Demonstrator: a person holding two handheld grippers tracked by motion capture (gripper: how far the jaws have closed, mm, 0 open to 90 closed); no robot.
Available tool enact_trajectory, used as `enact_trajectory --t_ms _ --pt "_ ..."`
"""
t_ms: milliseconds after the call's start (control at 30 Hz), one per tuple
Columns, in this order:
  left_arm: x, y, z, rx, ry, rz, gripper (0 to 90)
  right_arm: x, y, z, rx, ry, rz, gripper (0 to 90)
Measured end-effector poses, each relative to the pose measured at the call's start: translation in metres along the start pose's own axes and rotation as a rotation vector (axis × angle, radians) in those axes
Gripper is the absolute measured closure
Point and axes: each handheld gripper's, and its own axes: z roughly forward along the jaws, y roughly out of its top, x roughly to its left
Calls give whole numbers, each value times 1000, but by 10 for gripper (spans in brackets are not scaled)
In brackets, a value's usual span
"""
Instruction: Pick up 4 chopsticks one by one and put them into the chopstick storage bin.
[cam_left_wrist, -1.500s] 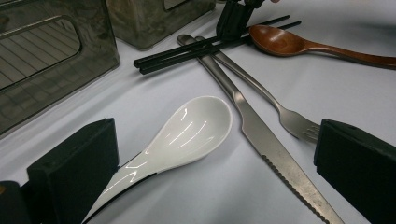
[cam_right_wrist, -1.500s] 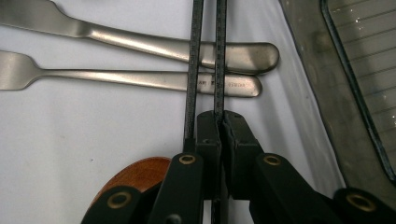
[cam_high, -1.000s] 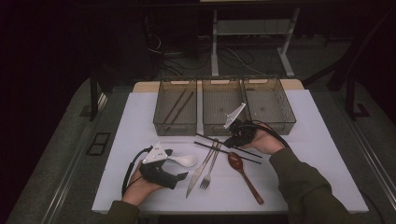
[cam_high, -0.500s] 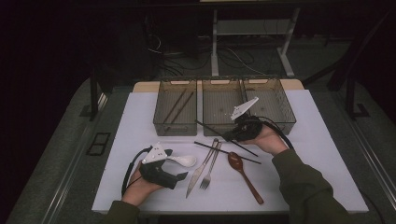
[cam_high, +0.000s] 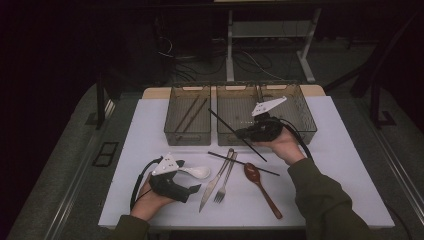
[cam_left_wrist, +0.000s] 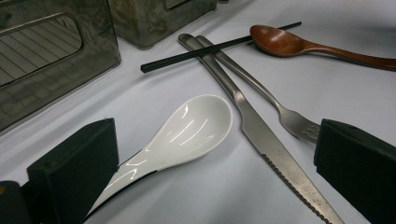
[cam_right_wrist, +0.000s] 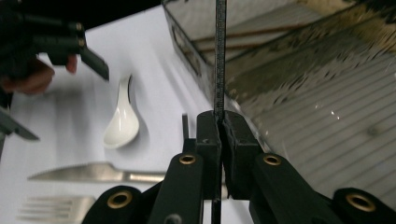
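Here the right gripper (cam_right_wrist: 219, 133) pinches a black chopstick (cam_right_wrist: 219, 56), which sticks out both sides, over the middle bin (cam_high: 226, 131).

The high view is dim, with the room around it nearly black and only the white worktop (cam_high: 150, 135) catching soft light from above, so shadows under the things are faint. In the left gripper view the picture is sharp, with bright glare streaks on the white spoon (cam_left_wrist: 187, 130). The right gripper view is blurred at its left side, where the fork (cam_right_wrist: 56, 207) smears.
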Motion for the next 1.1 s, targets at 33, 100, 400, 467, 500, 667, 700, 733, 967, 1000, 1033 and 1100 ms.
enact_trajectory --t_ms 33,100,400,467,500,667,700,733,967,1000,1033,1100 --pt "0 0 0 0 0 -1 0 0 2 -1 -5 -5 5 851" --pt "1 0 0 3 1 1 0 0 7 -2 -21 -11 3 851" --pt "2 -1 0 8 -1 -2 0 -3 32 0 -69 -37 17 850" --pt "2 -1 0 4 0 -5 0 -4 37 1 -82 -41 25 850" --pt "2 -1 -1 4 -1 -8 0 -5 39 1 -87 -48 28 851" --pt "2 -1 -1 3 1 -12 0 -8 53 4 -116 -69 42 851" --pt "2 -1 -1 0 0 -14 0 -8 55 5 -121 -70 43 850" --pt "2 -1 0 0 -1 -15 0 -9 58 5 -124 -71 46 851" --pt "1 -1 0 -5 3 -18 0 -12 75 16 -152 -79 64 850" --pt "1 -2 1 -4 6 -19 0 -13 78 18 -154 -80 63 851" --pt "1 -2 1 -1 7 -17 0 -14 80 20 -157 -78 67 850" --pt "2 -2 1 0 6 -20 0 -15 85 25 -161 -78 72 851"
